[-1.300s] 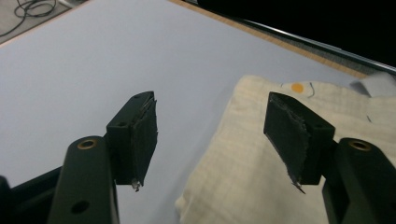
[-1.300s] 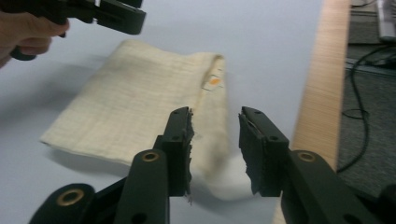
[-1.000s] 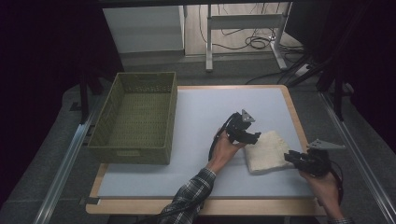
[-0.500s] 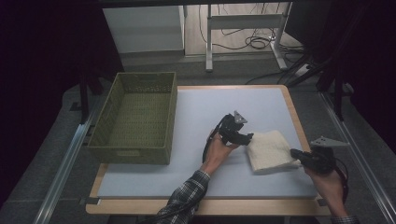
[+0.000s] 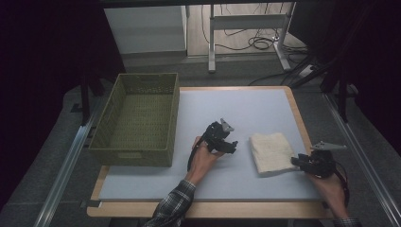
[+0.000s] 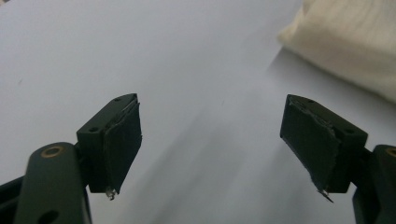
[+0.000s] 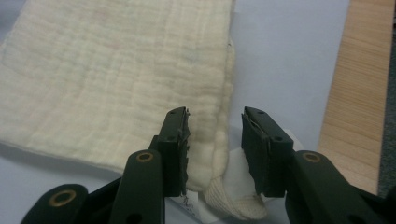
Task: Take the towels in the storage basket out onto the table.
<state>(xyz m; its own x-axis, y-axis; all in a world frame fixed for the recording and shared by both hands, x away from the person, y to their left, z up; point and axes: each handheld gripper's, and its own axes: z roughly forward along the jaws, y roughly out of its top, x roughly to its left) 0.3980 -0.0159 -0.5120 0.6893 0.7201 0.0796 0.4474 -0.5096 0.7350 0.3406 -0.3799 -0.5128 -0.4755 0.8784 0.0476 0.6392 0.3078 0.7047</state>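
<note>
Towel (image 5: 270,152) is lying folded between both claws, its edge inside the right claw (image 7: 215,140), whose jaws have just been opening; left claw (image 6: 210,144) is gaping empty, basket (image 5: 137,151) beyond it.

— Where does the high view sit?
— Above the table's (image 5: 156,187) near edge, facing forward and down, well back.
— And the gripper views?
— Each looks close along its own jaws, low over the tabletop. All three share the folded cloth (image 5: 270,152) (image 6: 355,44) (image 7: 116,74).
</note>
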